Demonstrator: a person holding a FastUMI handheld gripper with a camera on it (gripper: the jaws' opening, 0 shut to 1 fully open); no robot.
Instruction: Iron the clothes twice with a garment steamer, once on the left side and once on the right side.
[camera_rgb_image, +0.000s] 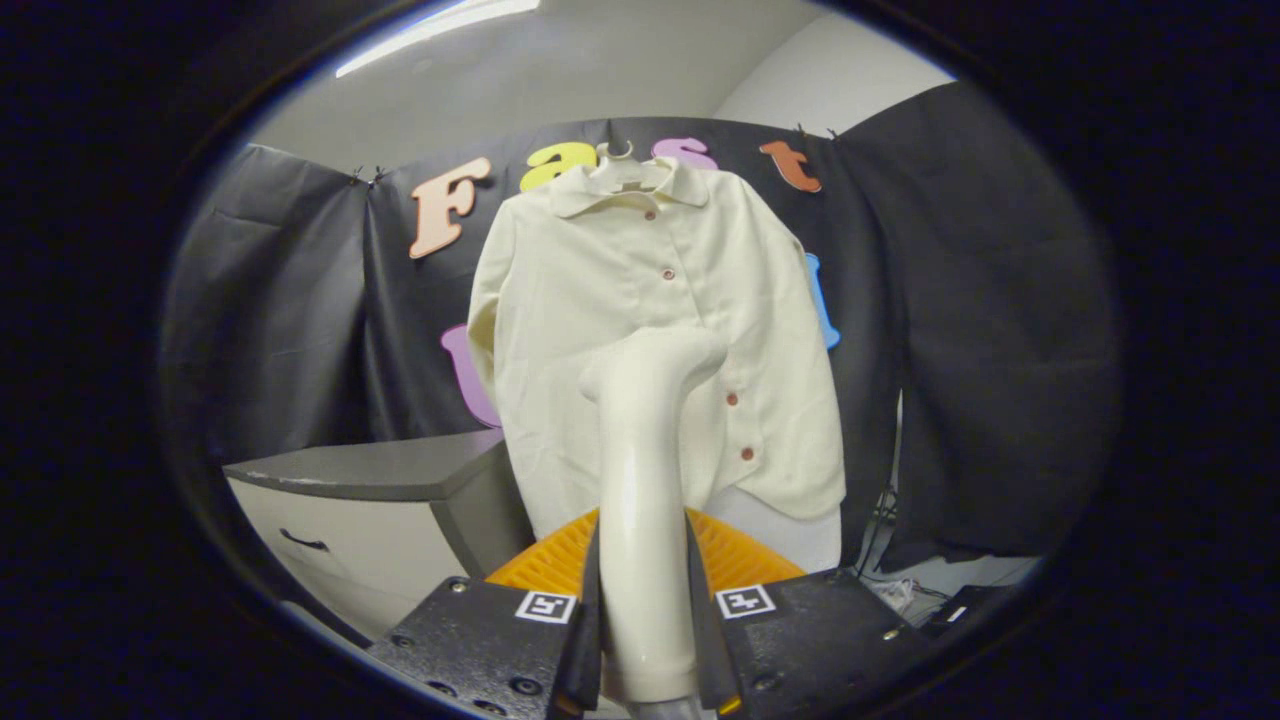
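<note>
Centrally, the gripper (645, 610) stands with both fingers pressed against the handle of the garment steamer (645, 480), one on each side, so the jaws are clamped on it. The steamer's pale handle rises upright from between the fingers and bends at its top into a head that points toward the shirt (650, 330), overlapping the buttoned front in this view; whether the head touches the cloth cannot be told. The cream shirt hangs flat on a hanger (622, 165) against the black cloth wall (990, 330), collar uppermost, a row of small buttons running down its middle. Its left sleeve edge falls straight beside the wall cloth; its right sleeve edge slants outward to the hem, which ends above the fingers. To the left of the shirt's lower half, a grey-topped cabinet (370, 470) with a pale drawer front juts forward, its corner close to the hem. To the right of the shirt, bare wall cloth extends well aside, with cables (885, 520) low near the floor.
</note>
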